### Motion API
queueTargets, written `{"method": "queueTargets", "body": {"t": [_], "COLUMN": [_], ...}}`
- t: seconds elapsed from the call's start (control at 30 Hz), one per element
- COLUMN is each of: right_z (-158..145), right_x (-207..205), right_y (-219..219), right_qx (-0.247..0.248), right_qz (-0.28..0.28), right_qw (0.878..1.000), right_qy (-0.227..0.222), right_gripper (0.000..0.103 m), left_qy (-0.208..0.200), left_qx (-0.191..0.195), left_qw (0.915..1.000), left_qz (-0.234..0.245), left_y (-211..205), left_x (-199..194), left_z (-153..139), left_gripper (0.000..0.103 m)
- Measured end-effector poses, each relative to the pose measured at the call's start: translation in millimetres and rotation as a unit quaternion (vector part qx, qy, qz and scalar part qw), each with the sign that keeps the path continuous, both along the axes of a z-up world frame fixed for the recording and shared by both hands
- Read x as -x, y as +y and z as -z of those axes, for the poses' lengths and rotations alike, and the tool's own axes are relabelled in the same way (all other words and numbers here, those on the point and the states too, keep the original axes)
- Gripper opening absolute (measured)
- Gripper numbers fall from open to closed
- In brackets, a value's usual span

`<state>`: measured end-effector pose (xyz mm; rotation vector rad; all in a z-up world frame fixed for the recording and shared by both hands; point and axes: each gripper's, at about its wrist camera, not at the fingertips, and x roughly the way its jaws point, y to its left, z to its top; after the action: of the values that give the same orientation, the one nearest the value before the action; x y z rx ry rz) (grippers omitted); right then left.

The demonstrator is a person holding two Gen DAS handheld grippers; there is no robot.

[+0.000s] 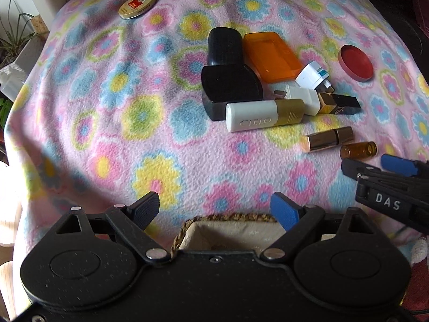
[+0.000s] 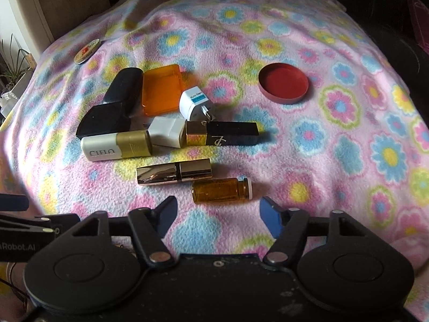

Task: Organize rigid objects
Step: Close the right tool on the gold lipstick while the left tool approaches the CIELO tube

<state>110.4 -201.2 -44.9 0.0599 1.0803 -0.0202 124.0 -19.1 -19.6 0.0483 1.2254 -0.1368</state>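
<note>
Floral blanket (image 2: 335, 139); basket (image 1: 228, 230) half hidden by left gripper (image 1: 215, 212); both grippers (image 2: 218, 216) gape empty.

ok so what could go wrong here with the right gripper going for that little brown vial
1. The amber glass vial lies on its side on soft fleece; open right gripper pads could nudge it so it rolls.
2. The rose-gold lipstick lies just behind it, so a deep reach may bump it.
3. The left gripper hovers close beside the right gripper, over the basket; they might collide.
</note>
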Motion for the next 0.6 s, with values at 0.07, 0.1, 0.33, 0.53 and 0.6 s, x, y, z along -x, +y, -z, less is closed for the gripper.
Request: {"method": "queueTargets", "body": {"t": [0.07,0.1,0.33,0.53,0.6], "right_z": [6.4,8.9,13.0,15.9,16.9], "right_x": [-4.8,-6.4,-13.3,-19.3,-20.8], "right_y": [-0.6,-0.9,-8.4,-18.0,-19.1], "right_qx": [-0.003,-0.003,-0.017,-0.04,-0.042], "right_qz": [-0.003,-0.004,0.009,0.027,0.029], "right_qw": [1.0,1.0,1.0,0.999,0.998], "right_qy": [0.01,0.013,0.017,0.02,0.02], "right_gripper": [0.048,0.046,0.027,0.026,0.026], "left_qy": [0.001,0.002,-0.005,-0.008,-0.005], "left_qx": [0.008,0.013,0.054,0.067,0.067], "left_qw": [1.0,0.9999,0.9985,0.9977,0.9977], "left_qz": [0.003,0.003,0.002,-0.006,-0.01], "left_y": [-3.4,-5.1,-19.8,-38.3,-43.5], "left_x": [-6.1,-9.4,-32.0,-50.5,-56.4], "left_z": [2.2,3.2,4.7,8.9,12.5], "left_gripper": [0.087,0.087,0.087,0.088,0.088]}}
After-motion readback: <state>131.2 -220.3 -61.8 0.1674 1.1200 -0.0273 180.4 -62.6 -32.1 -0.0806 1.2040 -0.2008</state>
